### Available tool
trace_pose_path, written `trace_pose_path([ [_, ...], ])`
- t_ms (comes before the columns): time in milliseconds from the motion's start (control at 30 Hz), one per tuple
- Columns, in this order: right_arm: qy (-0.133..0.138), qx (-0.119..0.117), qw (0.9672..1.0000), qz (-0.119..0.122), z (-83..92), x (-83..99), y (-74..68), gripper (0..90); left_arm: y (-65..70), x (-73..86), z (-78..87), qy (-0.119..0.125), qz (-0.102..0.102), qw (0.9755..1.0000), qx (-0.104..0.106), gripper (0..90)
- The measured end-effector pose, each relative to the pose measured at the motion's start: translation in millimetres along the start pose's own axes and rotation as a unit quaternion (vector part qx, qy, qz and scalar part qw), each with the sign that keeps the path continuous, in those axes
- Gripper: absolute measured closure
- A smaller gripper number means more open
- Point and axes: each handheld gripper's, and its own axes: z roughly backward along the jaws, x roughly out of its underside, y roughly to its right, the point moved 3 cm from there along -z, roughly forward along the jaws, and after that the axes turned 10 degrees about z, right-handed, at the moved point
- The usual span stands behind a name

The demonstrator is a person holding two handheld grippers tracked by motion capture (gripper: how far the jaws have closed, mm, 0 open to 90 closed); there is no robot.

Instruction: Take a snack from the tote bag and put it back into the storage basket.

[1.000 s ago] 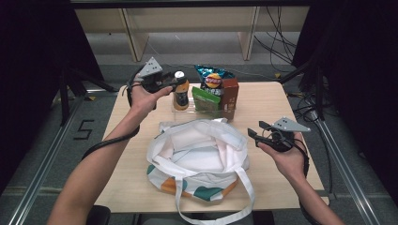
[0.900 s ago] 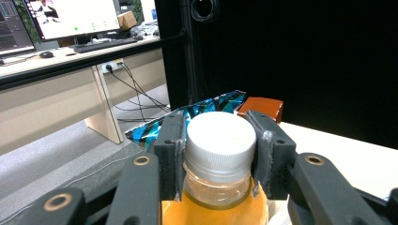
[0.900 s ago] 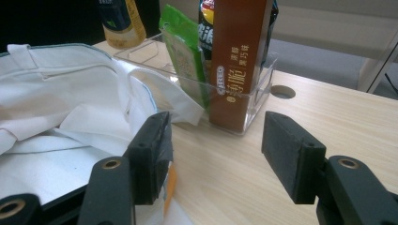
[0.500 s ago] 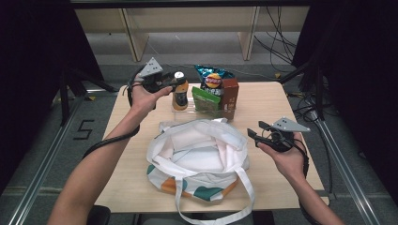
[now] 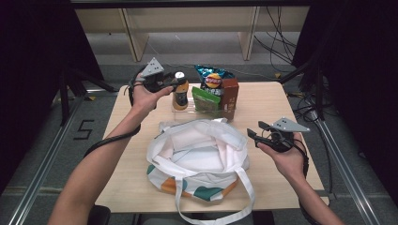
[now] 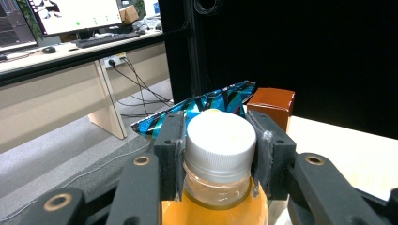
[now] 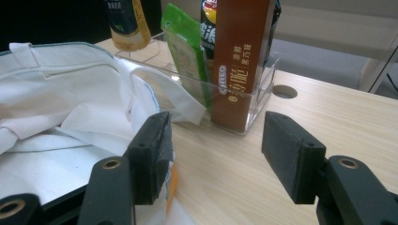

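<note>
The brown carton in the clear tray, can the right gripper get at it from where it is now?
Probably yes: the right gripper is open, and bare table lies between it and the brown carton.

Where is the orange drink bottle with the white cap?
In the high view, the orange drink bottle stands far-left on the table, in the left tongs, beside the green packet.

This looks like a lab or office: black curtains (image 5: 42, 42) screen a small table (image 5: 281, 108), with desks (image 6: 47, 89), monitors (image 6: 70, 11), a keyboard (image 6: 105, 40) and loose cables (image 6: 136, 84) behind.
</note>
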Motion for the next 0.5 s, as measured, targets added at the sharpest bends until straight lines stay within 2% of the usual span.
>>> trace_pose_path([
  [67, -0.001, 0.0, 1.0, -0.003, 0.1, 0.2, -0.3, 43.3, -1.5, 1.4, -0.8, -0.002, -0.001, 1.0, -0.002, 58.8],
  [100, 0.004, 0.003, 1.0, 0.006, -0.5, 0.1, 1.1, 43.3, -2.1, 1.8, -0.9, -0.003, -0.001, 1.0, -0.002, 58.8],
  [200, -0.003, -0.001, 1.0, -0.004, 0.2, 0.6, 0.3, 43.3, -4.0, 3.2, -1.3, -0.004, 0.001, 1.0, -0.003, 58.8],
  [267, 0.009, 0.004, 0.9999, -0.002, -1.6, 0.2, 0.0, 43.4, -4.7, 3.7, -1.5, -0.004, 0.001, 1.0, -0.004, 58.8],
  [300, 0.002, 0.001, 1.0, -0.001, -1.0, 0.2, 0.0, 43.4, -5.0, 4.0, -1.5, -0.004, 0.002, 1.0, -0.004, 58.8],
  [500, 0.0, 0.001, 1.0, 0.0, -0.8, 0.6, 0.1, 43.4, -7.0, 5.3, -2.6, -0.004, 0.005, 1.0, -0.005, 58.8],
])
